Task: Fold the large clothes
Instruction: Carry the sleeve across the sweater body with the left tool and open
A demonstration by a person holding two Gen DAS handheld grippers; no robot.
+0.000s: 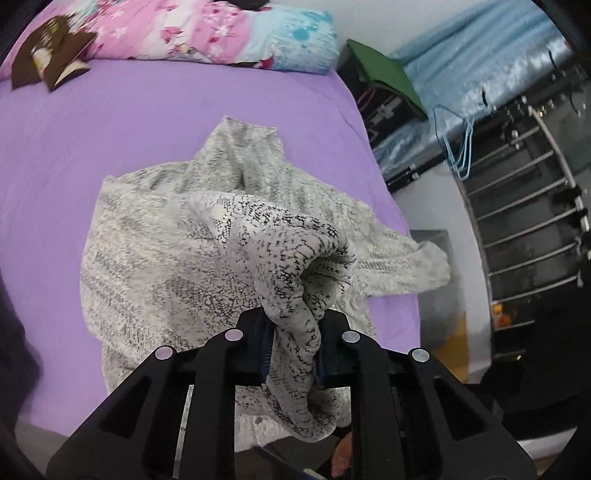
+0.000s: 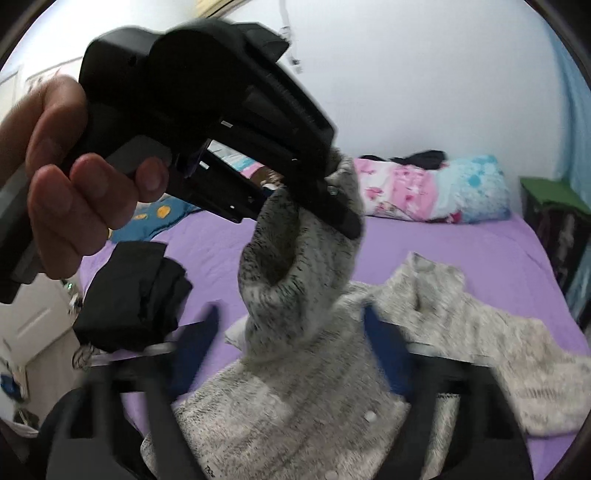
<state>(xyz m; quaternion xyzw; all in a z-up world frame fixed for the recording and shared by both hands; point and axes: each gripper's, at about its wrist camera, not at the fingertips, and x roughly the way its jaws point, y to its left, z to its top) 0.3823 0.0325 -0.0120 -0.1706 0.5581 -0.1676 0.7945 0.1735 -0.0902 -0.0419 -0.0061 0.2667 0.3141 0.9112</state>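
A grey marled knit sweater (image 1: pixel 155 258) lies on the purple bed (image 1: pixel 147 122), collar away from me. My left gripper (image 1: pixel 293 343) is shut on a bunched part of the sweater and lifts it above the bed. In the right wrist view the left gripper (image 2: pixel 332 184) shows from the side, held by a hand (image 2: pixel 62 177), with the sweater (image 2: pixel 295 280) hanging from it. My right gripper (image 2: pixel 291 350) is open and blurred, with its blue-padded fingers (image 2: pixel 388 354) on either side of the hanging fabric above the sweater's lower part.
A folded black garment (image 2: pixel 129 295) lies on the bed's left side. A pink and blue floral pillow (image 1: pixel 221 33) and a brown item (image 1: pixel 51 51) lie at the head. A green-topped stand (image 1: pixel 384 85), blue curtain, hangers and a rack (image 1: pixel 528 221) are right of the bed.
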